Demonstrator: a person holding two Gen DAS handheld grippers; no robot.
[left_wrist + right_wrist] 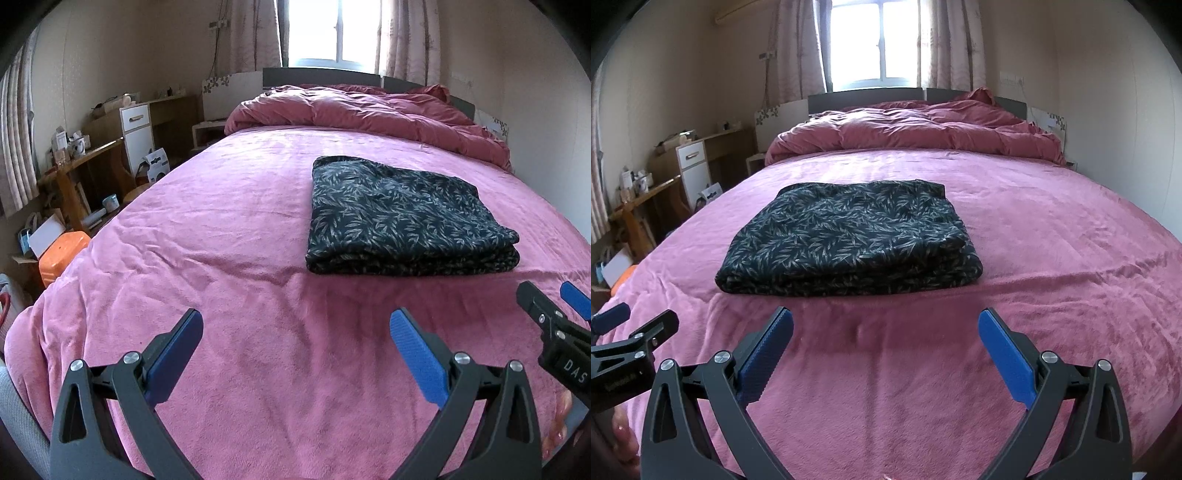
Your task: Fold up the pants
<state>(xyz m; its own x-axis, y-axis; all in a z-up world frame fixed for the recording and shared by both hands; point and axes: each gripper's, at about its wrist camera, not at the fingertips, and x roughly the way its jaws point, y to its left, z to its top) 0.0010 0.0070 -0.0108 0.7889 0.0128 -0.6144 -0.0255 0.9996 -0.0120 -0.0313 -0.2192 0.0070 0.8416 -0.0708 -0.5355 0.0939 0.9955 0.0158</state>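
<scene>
The pants (402, 218) are dark with a pale leaf print and lie folded in a flat rectangular stack on the pink bed cover (236, 258). In the right wrist view the pants (849, 240) lie just ahead of centre. My left gripper (295, 332) is open and empty, above the bed's near end, short of the pants and to their left. My right gripper (886, 332) is open and empty, just short of the stack's near edge. The right gripper (554, 306) also shows at the right edge of the left wrist view, and the left gripper (635, 321) at the left edge of the right wrist view.
A bunched dark-pink duvet (369, 110) lies across the bed's far end below the headboard and window. To the bed's left stand a wooden desk with clutter (81, 166), a white cabinet (136, 133) and an orange case (61, 254). A wall runs along the bed's right side.
</scene>
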